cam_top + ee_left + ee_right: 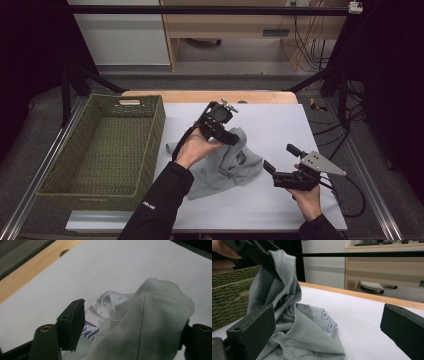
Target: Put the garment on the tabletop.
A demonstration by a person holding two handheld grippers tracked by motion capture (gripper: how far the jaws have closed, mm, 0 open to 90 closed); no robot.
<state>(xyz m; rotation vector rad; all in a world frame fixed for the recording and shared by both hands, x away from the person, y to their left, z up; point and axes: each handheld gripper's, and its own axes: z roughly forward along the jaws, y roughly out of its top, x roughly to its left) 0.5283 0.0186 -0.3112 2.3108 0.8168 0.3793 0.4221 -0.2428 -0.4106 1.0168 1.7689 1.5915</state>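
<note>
Crumpled pale grey-green cotton garment with purple print [227, 162] lies mid white surface [280, 125], one fold lifted; green woven basket [107, 150] beside it holds nothing, so likely little done yet. Your left claw [231, 138] pinches raised fold, wrist high. Your right claw [279, 161] hangs wide open, low, just beside garment

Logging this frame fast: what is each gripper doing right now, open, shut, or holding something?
Left gripper: shut on the crumpled pale grey cotton garment, lifting a fold of it.
Right gripper: open, holding nothing, jaws wide apart beside the garment.
</note>
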